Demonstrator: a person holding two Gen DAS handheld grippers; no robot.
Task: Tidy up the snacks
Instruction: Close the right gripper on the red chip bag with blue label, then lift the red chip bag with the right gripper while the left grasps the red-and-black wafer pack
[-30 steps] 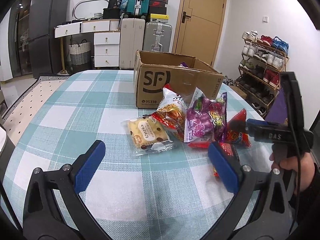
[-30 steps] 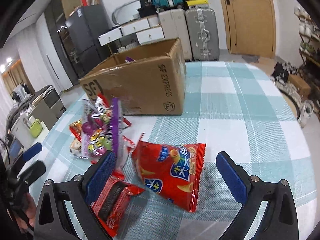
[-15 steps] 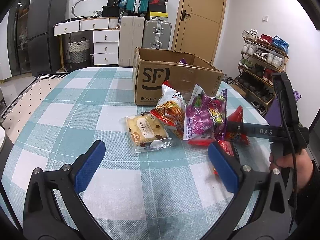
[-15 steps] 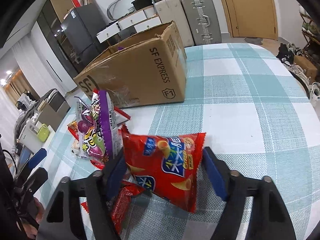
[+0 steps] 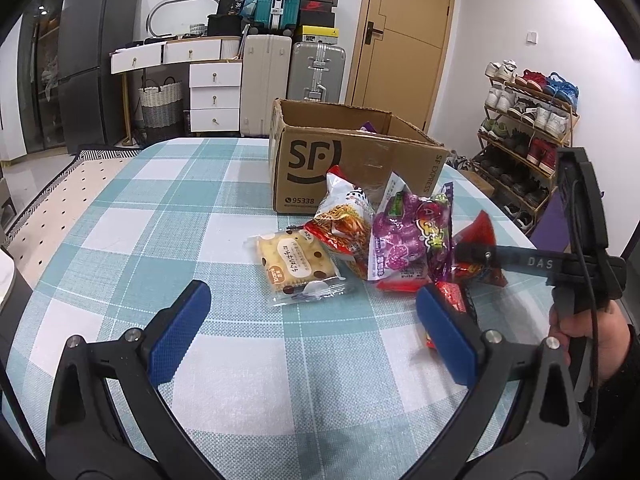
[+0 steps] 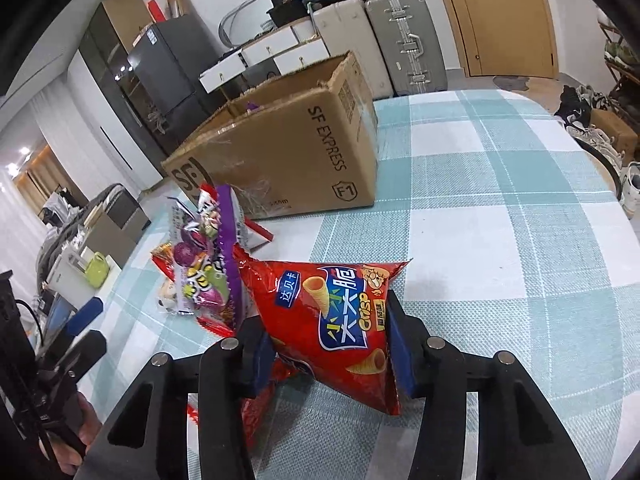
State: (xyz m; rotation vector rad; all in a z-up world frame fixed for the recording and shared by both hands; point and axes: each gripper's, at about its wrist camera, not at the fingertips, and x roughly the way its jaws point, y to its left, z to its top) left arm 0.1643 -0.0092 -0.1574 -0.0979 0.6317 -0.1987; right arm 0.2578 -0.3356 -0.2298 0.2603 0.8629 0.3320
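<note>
Two blue pads of the right gripper [image 6: 326, 354] have just been closing and now pinch the red chip bag [image 6: 332, 320] on the table [image 6: 500, 240]. Next: lift it into the cardboard box [image 6: 304, 152]. Left gripper [image 5: 308, 328] hangs spread wide, holding nothing

Right gripper [image 6: 328, 354] jaws just closing; left gripper [image 5: 310, 330] jaws wide.

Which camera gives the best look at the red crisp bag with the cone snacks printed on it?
The right wrist view: the red crisp bag fills the centre, front print readable, the right gripper shut on its sides. The left wrist view shows only a red corner behind the purple candy bag.
</note>
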